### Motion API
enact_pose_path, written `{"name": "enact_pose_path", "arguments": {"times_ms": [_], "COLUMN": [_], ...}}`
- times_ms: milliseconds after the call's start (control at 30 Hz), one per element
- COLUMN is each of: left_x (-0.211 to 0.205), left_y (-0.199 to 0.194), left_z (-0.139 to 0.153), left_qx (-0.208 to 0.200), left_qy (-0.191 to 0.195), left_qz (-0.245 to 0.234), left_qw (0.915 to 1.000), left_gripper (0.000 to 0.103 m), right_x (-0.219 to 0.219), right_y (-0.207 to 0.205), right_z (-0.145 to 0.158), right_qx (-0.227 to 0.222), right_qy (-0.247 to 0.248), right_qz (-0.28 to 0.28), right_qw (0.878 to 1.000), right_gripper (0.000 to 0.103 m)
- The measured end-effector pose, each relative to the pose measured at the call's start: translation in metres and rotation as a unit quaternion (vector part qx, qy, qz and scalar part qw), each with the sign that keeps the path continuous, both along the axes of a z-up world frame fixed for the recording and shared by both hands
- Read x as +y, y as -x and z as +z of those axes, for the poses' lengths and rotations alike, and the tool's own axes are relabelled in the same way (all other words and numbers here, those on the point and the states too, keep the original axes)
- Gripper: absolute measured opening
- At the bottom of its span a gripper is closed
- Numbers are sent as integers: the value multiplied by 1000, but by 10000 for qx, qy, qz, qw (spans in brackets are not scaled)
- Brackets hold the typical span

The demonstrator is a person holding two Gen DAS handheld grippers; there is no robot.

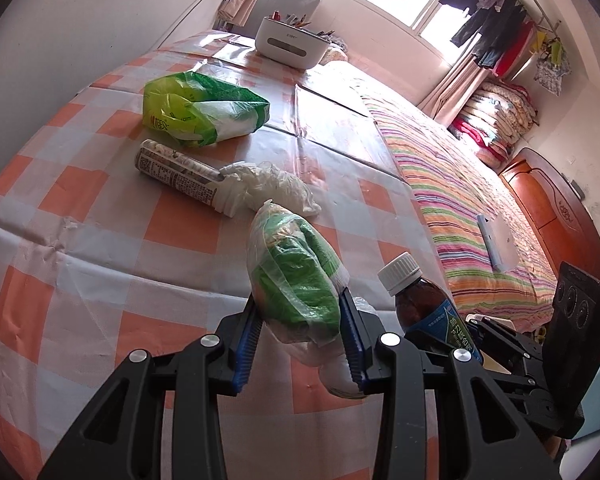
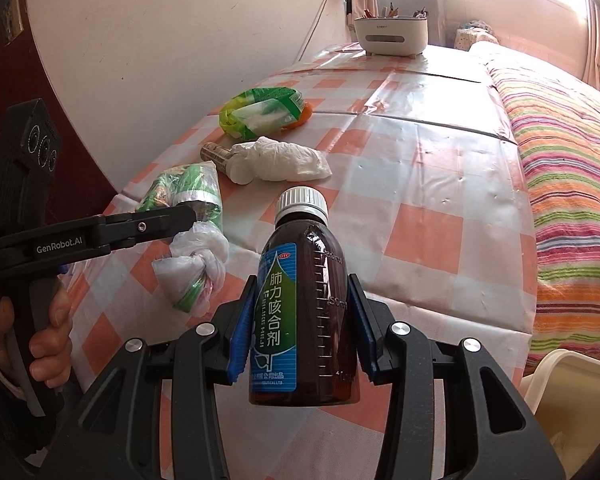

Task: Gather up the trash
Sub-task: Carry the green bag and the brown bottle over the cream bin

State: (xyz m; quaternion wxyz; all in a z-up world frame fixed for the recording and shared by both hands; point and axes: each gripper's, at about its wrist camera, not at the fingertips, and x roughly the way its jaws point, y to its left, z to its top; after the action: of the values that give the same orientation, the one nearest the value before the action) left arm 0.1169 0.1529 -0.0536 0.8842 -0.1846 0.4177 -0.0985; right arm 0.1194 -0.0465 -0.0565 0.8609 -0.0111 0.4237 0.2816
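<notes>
Both your grippers loaded, held above the checked table (image 2: 440, 216).
Your left gripper (image 1: 300, 340): jaws pinching a knotted clear bag of green trash (image 1: 296, 276). Your right gripper (image 2: 304, 320): jaws clamped on a brown medicine bottle (image 2: 304, 300) w/ white cap, upright. On the table farther back: green packet (image 1: 204, 108), tube (image 1: 176, 176) touching a crumpled tissue (image 1: 272, 188). Striped bed (image 2: 572, 184) to the right.

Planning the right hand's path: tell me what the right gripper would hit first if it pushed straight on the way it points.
Probably the checked tablecloth just beyond the brown syrup bottle that the right gripper holds. The crumpled white tissue lies farther on, left of that line. Depth is hard to judge through the fisheye.
</notes>
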Motion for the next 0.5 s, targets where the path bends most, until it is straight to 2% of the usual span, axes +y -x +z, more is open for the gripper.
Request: {"name": "enact_pose_path", "arguments": {"times_ms": [500], "left_x": [-50], "left_y": [-5], "left_z": [0], "left_qx": [-65], "left_qy": [-29], "left_qz": [-463], "left_qw": [9989], "left_gripper": [36], "right_x": [-55], "right_y": [16], "right_z": [8], "right_qx": [-146], "right_qy": [-39], "right_qz": [-547], "right_qw": [9984], "right_gripper": [42]}}
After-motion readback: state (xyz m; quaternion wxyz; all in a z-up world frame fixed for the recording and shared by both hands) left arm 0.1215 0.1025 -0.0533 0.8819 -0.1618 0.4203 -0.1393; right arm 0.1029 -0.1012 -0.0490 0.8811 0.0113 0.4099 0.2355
